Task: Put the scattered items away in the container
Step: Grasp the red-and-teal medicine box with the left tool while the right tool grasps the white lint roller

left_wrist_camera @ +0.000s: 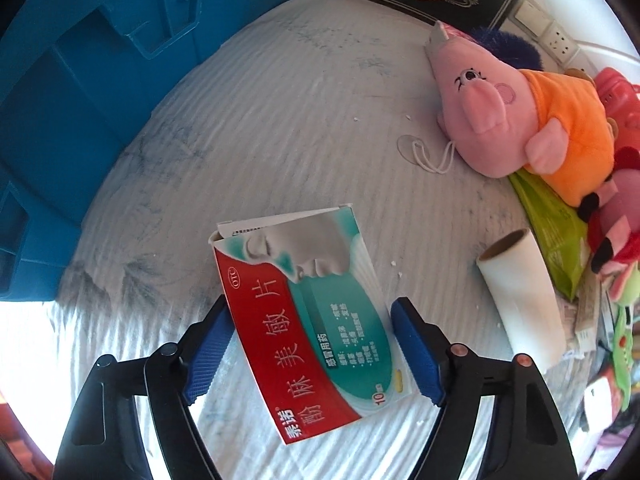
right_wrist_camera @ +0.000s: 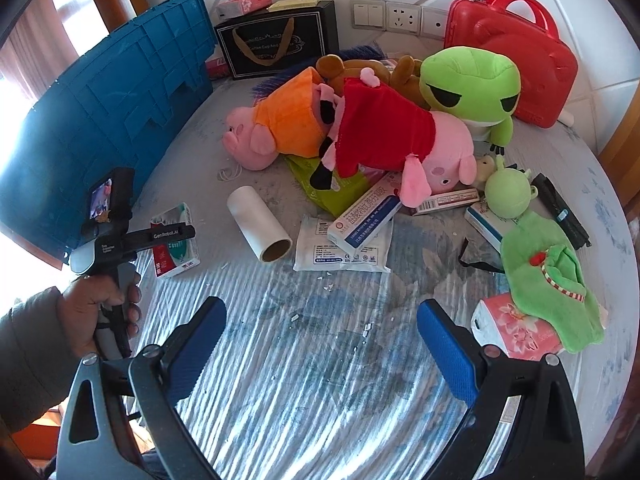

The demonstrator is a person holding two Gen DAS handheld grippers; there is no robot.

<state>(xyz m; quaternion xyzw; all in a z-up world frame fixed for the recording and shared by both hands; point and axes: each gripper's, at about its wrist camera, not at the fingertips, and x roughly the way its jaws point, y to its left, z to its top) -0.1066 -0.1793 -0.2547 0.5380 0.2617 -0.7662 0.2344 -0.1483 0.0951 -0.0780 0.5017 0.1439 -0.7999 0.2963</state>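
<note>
Striped bedding [left_wrist_camera: 280, 128] carries the clutter, with the blue crate [left_wrist_camera: 72, 80] along its far-left edge. My left gripper [left_wrist_camera: 312, 344] straddles the red-and-teal medicine box [left_wrist_camera: 316, 320], jaws not yet pressing its sides. My right gripper [right_wrist_camera: 320, 348] hangs released over bare sheet. The box's top flap is open; a skewed pinch could crush it or let it slip.

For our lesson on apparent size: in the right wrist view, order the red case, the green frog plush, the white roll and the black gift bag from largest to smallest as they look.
1. Red case
2. Green frog plush and black gift bag: too alike to rank.
3. White roll, smallest, though nearer the camera.
</note>
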